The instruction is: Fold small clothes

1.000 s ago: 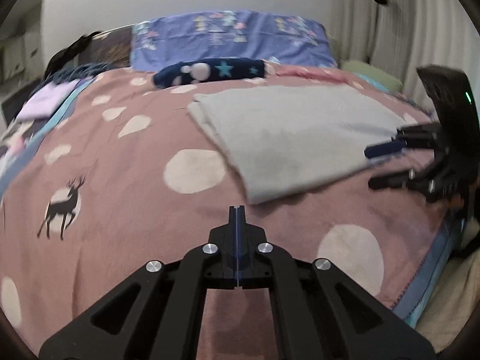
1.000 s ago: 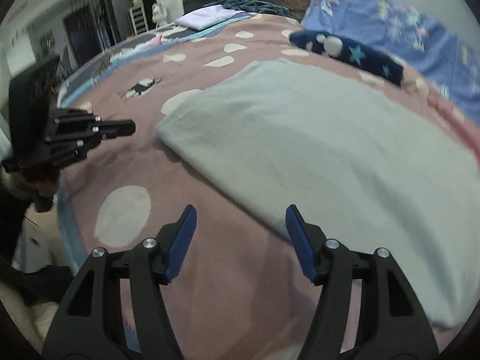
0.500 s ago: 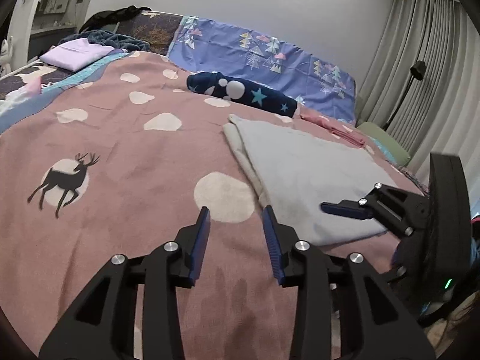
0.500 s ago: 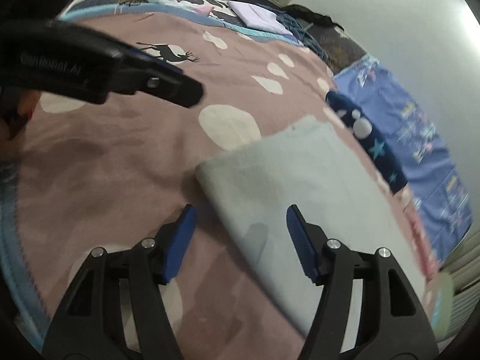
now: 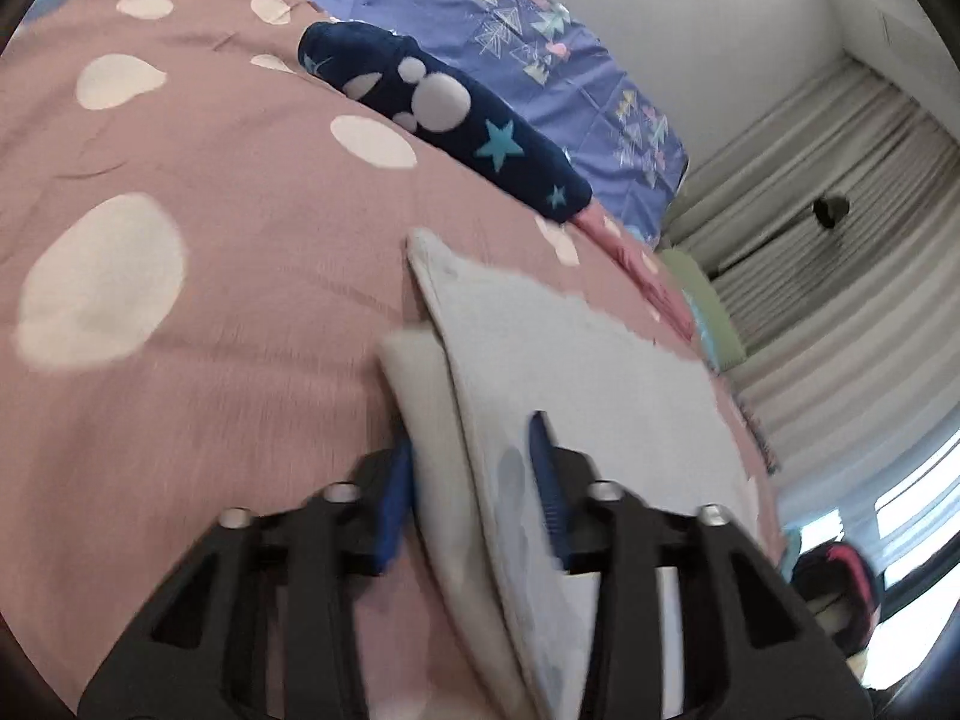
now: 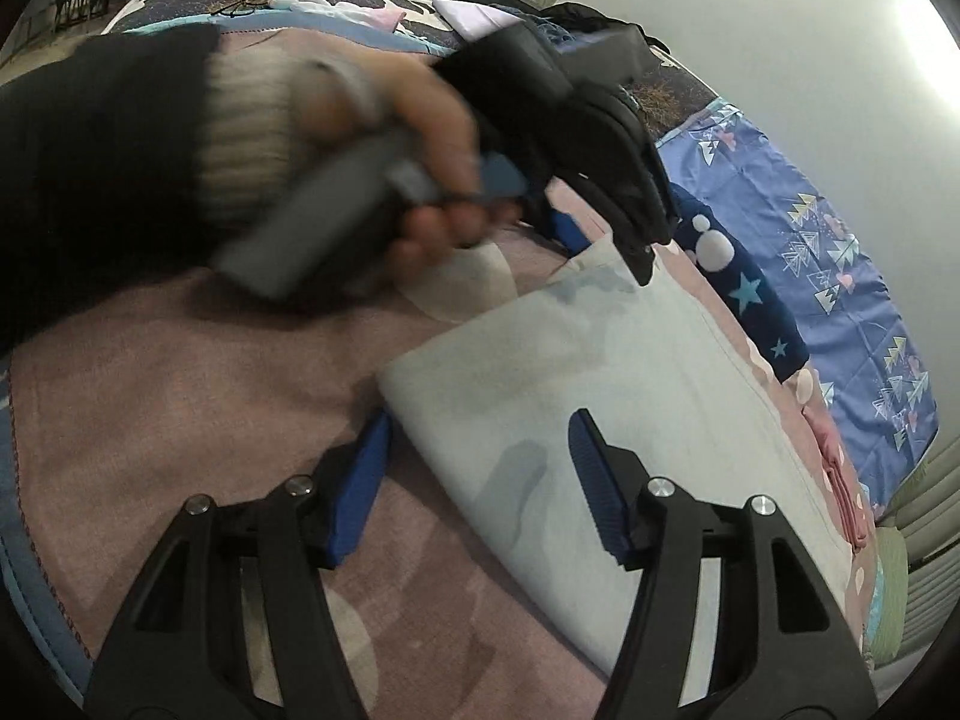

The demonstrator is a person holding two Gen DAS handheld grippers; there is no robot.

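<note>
The folded grey garment (image 6: 630, 372) is laid flat on the pink spotted bedspread (image 5: 198, 276). Its near corner is straddled by the right gripper (image 6: 480, 468), jaws spread wide and nothing pinched. The garment's far-side edge is bracketed by the left gripper (image 5: 474, 480), jaws just closing, fabric between the pads but not yet clamped.

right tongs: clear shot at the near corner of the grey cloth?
Probably yes. The right tongs stand open astride the near corner of the grey cloth, one pad on the pink bedspread, one above the cloth. Nothing lies between; the left tongs work the far corner.
</note>
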